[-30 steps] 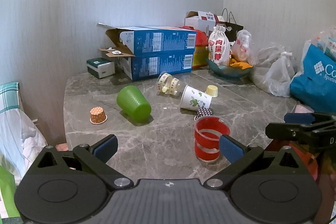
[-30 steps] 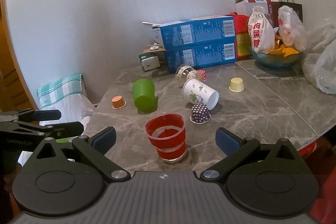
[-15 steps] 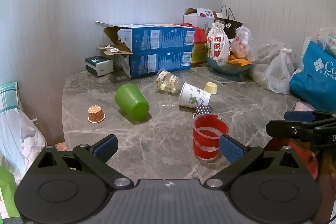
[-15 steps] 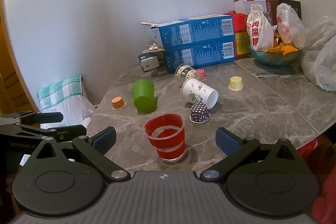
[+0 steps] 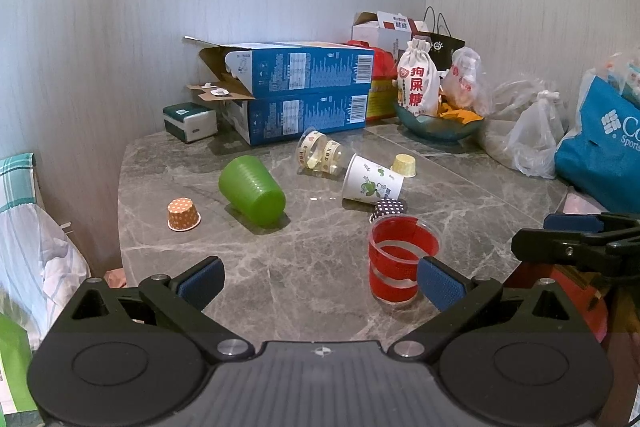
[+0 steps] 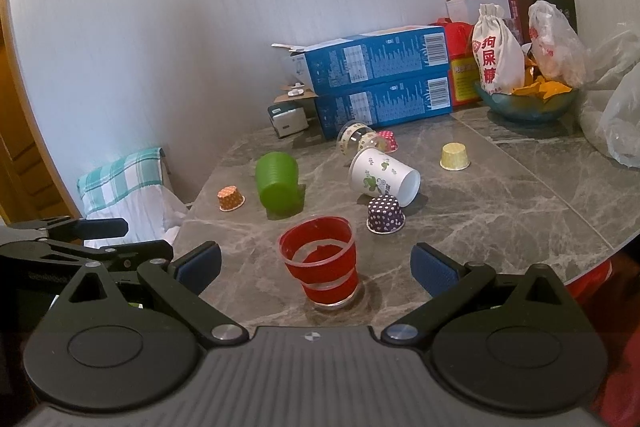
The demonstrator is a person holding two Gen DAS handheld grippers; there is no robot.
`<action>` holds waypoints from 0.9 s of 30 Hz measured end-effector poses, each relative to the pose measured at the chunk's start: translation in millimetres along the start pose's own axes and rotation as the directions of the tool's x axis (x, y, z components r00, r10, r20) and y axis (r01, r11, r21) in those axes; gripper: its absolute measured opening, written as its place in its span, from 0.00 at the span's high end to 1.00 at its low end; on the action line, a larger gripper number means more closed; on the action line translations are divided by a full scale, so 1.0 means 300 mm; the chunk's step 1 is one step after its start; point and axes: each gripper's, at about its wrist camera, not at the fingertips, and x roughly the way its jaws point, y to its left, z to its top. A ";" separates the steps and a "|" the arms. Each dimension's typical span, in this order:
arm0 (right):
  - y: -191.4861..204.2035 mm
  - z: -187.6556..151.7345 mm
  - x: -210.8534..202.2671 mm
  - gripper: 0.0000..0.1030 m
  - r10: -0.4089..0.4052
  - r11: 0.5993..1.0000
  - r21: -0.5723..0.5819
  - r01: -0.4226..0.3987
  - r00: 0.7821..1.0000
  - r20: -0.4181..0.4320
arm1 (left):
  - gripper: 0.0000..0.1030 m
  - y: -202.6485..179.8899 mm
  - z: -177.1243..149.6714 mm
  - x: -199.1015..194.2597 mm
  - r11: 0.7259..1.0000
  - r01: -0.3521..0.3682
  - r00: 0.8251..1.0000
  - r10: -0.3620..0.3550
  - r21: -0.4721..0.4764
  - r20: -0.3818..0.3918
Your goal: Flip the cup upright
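Over the last second I have drawn both claws back a little; the red cup (image 6: pixel 320 263) sits slightly farther off and stands upright on the worktop (image 6: pixel 500 211), free of any grip. My right claw (image 6: pixel 316 267) is spread wide with the cup between its pads but untouched. My left claw (image 5: pixel 320 283) is equally open, empty. That cup looks done; the green cup (image 5: pixel 252 190) and the paper cup (image 5: pixel 372 181) lie tipped.
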 end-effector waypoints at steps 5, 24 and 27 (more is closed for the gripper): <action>-0.002 -0.004 0.006 0.01 -0.001 1.000 0.005 0.001 1.000 -0.006 | 0.00 0.000 0.000 0.007 1.000 -0.003 1.000 0.003 -0.001 -0.005; -0.001 -0.009 0.025 0.01 0.018 1.000 0.015 -0.018 1.000 -0.012 | 0.00 0.001 -0.002 0.022 1.000 -0.003 1.000 0.003 -0.002 -0.011; 0.002 -0.010 0.027 0.01 0.019 1.000 0.016 -0.019 1.000 -0.014 | 0.00 0.002 -0.006 0.028 1.000 -0.007 1.000 0.006 -0.002 -0.012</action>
